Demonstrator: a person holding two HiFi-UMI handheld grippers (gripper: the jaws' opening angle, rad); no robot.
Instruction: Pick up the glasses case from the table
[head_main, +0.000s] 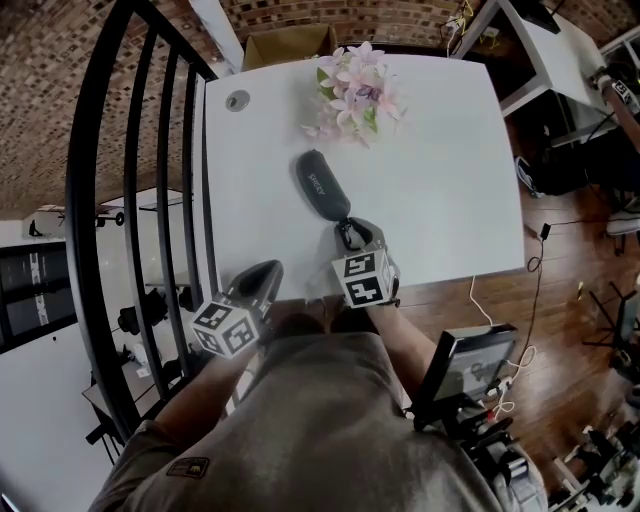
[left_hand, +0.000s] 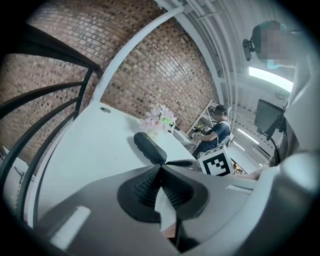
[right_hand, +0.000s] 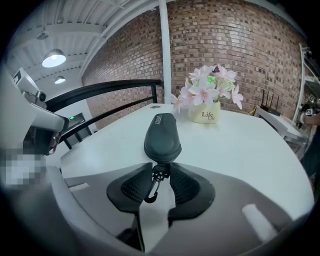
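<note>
The dark glasses case lies lengthwise on the white table, seen also in the left gripper view and the right gripper view. A small carabiner clip hangs from its near end. My right gripper sits at that near end, and its jaw tips close against the clip's swivel, with the hook dangling between the pads. My left gripper hovers over the table's near left corner, apart from the case, its jaws shut together on nothing.
A pot of pink flowers stands behind the case at the table's far side. A black stair railing runs along the table's left edge. A round cable grommet sits at the far left corner. A person sits in the background.
</note>
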